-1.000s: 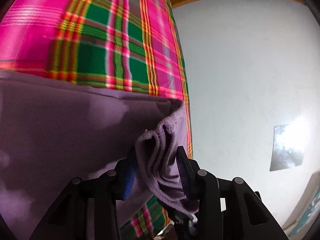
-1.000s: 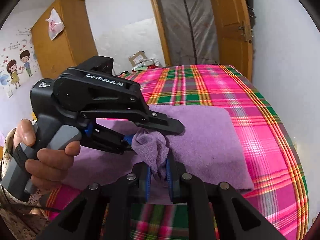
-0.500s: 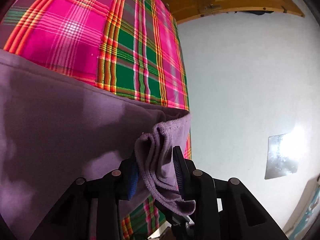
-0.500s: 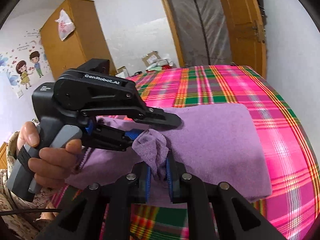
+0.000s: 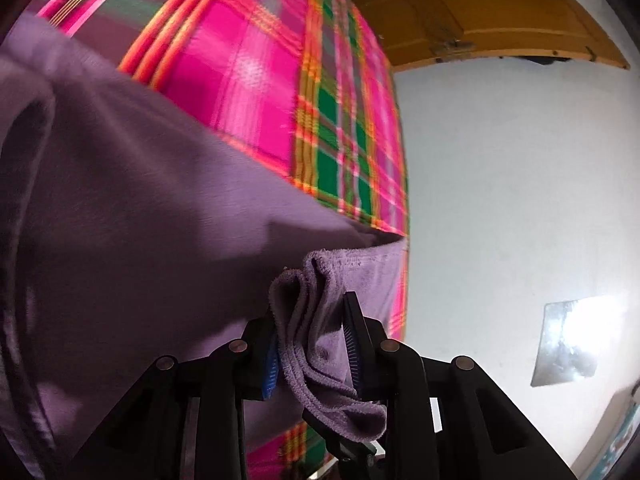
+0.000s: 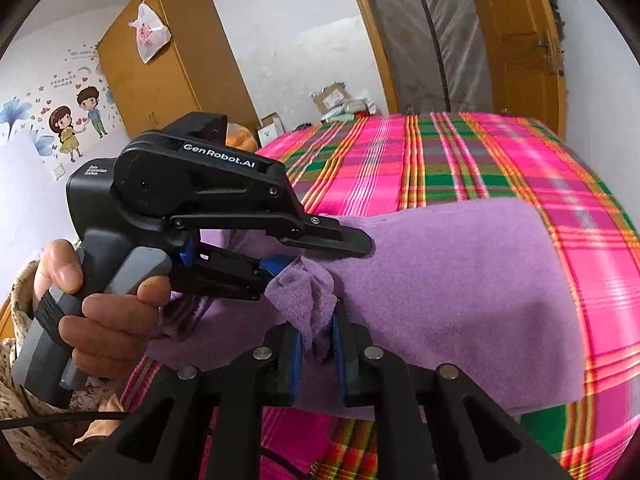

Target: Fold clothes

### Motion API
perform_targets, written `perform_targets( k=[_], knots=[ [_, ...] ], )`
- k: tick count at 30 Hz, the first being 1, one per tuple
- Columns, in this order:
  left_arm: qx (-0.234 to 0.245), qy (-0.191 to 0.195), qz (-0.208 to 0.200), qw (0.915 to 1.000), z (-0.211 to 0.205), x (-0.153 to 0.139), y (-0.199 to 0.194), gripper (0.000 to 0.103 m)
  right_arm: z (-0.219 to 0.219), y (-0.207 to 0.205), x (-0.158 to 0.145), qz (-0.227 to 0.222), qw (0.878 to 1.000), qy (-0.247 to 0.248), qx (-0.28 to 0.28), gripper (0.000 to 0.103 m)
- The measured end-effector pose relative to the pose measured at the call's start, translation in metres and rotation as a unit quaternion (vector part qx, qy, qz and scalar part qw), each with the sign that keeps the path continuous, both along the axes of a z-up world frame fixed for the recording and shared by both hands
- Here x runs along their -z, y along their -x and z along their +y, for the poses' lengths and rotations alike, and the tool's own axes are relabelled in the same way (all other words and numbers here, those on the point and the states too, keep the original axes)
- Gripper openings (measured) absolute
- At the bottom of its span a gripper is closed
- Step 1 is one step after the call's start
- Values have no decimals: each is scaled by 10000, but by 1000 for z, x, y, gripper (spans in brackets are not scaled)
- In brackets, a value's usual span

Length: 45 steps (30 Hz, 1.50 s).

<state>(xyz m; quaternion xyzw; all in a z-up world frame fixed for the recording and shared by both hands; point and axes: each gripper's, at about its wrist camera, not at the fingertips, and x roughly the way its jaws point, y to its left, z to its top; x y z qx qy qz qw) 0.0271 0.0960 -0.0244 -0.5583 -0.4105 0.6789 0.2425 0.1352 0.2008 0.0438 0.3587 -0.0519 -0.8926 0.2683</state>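
at six o'clock in the left wrist view, the left gripper [image 5: 312, 340] is clamped on a bunched corner of the purple garment [image 5: 132, 240], the fleecy folds squeezed between its two blue-padded fingers [image 5: 354, 348] and drooping below them. the rest of the garment spreads from there toward nine o'clock, filling the left half of the view, with a stitched hem curving along the far left edge. beyond it, toward twelve o'clock, lies the pink and green plaid bedspread [image 5: 256, 80]. a white wall [image 5: 520, 200] fills the three o'clock side, with a wooden door [image 5: 480, 12] at one o'clock.

at six o'clock in the right wrist view, the right gripper [image 6: 316, 340] pinches another gathered corner of the purple garment [image 6: 460, 288], cloth puffing up between its fingers. just beyond, from nine o'clock toward the centre, the left gripper [image 6: 288, 258] comes in sideways, held by the person's left hand [image 6: 100, 312], its fingers closed on the cloth right beside the right gripper's hold. the garment lies folded across the plaid bedspread [image 6: 480, 160] toward three o'clock. a wooden wardrobe [image 6: 168, 68] stands at eleven o'clock, cartoon wall stickers [image 6: 76, 120] at ten o'clock.
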Motion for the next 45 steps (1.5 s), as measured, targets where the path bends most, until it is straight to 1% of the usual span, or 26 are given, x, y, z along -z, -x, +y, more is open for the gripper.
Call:
perform_targets(
  k=[4,5,7,8,10,12,13,16,18,21,24,28,30,32,34,38,41,44,45],
  knots=[
    [-10,96,-92,9999,-16,11,0,27,0,5,10,-180,9998,-10,29,15],
    [-7,123,-95,9999,-21,13,0,25,2,5,10,-198,9998,2,40,15],
    [-2,170,-103,9998,-30,15,0,14,4,4,11,-234,9997,26,63,15],
    [-13,164,-116,9998,-40,11,-2,14,5,2,10,-246,9997,20,83,17],
    [-40,137,-105,9998,-47,6,-4,12,11,-1,7,-191,9997,-16,124,23],
    [-67,98,-68,9999,-46,3,-3,11,23,-7,1,-81,9997,-7,214,36],
    [-63,71,-48,9999,-46,2,-3,11,30,-10,-1,-41,9996,30,273,38],
    [-49,-13,11,10000,-44,-2,-1,10,60,-21,-7,121,9977,4,673,43],
    [-40,-69,51,10000,-43,-5,0,10,80,-28,-5,214,9939,-183,1070,47],
    [-27,-152,111,9998,-41,-10,1,10,102,-33,5,141,9849,-513,1650,51],
    [-13,-236,170,9996,-40,-14,3,10,112,-31,15,26,9778,-756,1953,52],
    [23,-387,240,9990,-35,-24,2,10,109,-24,21,43,9789,-761,1894,55],
    [43,-468,273,9985,-32,-30,2,10,101,-25,22,151,9779,-1014,1824,56],
    [64,-549,306,9980,-29,-36,2,10,95,-25,24,186,9742,-1246,1872,56],
    [84,-630,339,9974,-25,-42,1,10,95,-24,25,158,9726,-1264,1946,56],
    [101,-775,367,9963,-20,-50,1,10,102,-22,23,102,9740,-838,2104,56],
    [70,-855,317,9958,-17,-48,3,10,98,-15,24,49,9710,-961,2190,56],
    [13,-864,294,9958,-21,-47,3,10,101,-17,21,105,9611,-1206,2483,56],
    [-15,-861,289,9959,-23,-46,3,10,107,-17,22,63,9598,-1145,2561,56]
  ],
)
